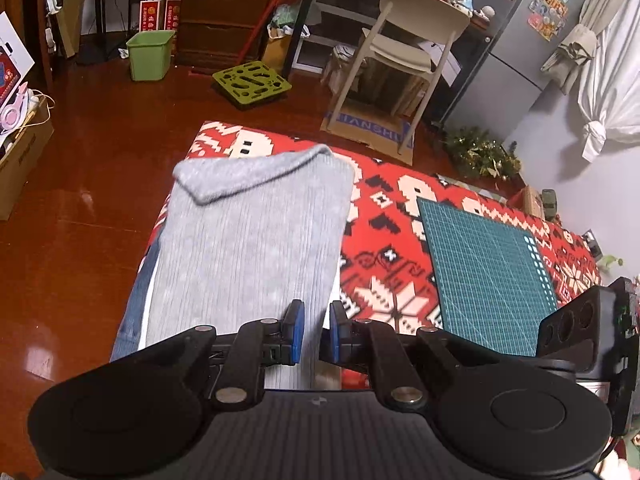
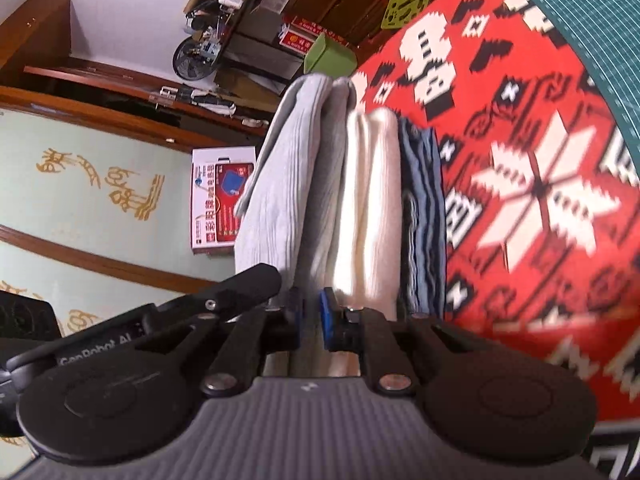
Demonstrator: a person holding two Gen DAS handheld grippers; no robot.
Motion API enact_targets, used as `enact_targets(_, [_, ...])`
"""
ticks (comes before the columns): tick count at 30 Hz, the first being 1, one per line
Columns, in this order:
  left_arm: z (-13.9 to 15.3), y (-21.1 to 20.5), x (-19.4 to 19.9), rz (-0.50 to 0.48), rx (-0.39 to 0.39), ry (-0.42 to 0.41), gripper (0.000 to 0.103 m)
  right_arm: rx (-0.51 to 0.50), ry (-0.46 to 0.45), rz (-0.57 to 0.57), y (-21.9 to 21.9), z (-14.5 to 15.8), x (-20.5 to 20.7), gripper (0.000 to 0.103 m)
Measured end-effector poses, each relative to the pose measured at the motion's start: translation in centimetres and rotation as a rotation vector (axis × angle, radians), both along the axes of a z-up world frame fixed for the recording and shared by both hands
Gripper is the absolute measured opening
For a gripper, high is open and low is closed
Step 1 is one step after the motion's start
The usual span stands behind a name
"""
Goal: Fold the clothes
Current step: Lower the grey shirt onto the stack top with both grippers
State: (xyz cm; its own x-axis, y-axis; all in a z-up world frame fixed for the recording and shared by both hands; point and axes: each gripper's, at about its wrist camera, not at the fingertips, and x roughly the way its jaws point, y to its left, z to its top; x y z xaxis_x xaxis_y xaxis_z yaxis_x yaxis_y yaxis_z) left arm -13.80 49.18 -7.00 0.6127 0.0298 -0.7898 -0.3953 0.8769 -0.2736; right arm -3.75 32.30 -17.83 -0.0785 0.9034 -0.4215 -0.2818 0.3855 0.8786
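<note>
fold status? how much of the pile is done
Done, by the look of it: a blue garment and a cream one lie folded in a stack on the red patterned blanket.

In hand: the grey knit lies folded on top; the left gripper and right gripper sit at its near edge, grip unclear.

Left: releasing or squaring it; no unfolded clothes are in view.
</note>
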Motion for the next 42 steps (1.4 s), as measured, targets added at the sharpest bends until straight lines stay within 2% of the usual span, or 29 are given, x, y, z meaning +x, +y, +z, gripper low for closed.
enact_targets(4, [0.8,0.0,-1.1,0.0,0.0,-0.027,0.011,0.013,-0.02,-0.041,-2.0,1.1,0.3,0.012])
enact_targets(9, [1.9,0.8,-0.3,0.012,0.01,-0.065,0.011,0.033,-0.054,-0.125,-2.4,2.6,3.1,0.012])
enact_targets(12, [2.0,1.6,1.3,0.021,0.009,-0.078,0.011,0.044,-0.063,-0.158,-1.6,3.0,5.2,0.014])
enact_targets(15, [1.9,2.2,3.0,0.019,0.006,-0.085,0.011,0.047,-0.068,-0.178,-0.4,3.0,7.1,0.023])
enact_targets(22, [1.1,3.5,5.9,0.017,-0.001,-0.072,0.011,0.042,-0.054,-0.164,3.0,2.1,9.2,0.025])
enact_targets(29, [0.7,3.7,4.6,0.028,-0.008,-0.06,0.011,0.043,-0.047,-0.104,3.9,1.2,6.8,0.024])
enact_targets(33, [0.8,3.2,2.8,0.031,-0.009,-0.057,0.011,0.05,-0.038,-0.073,3.4,0.8,4.4,0.023])
enact_targets(38, [1.1,2.6,0.1,0.035,-0.006,-0.054,0.011,0.052,-0.019,-0.034,2.7,0.2,1.3,0.015])
enact_targets(42, [1.0,2.5,-2.2,0.051,-0.012,-0.045,0.011,0.049,-0.012,-0.016,2.0,0.2,-0.8,0.015])
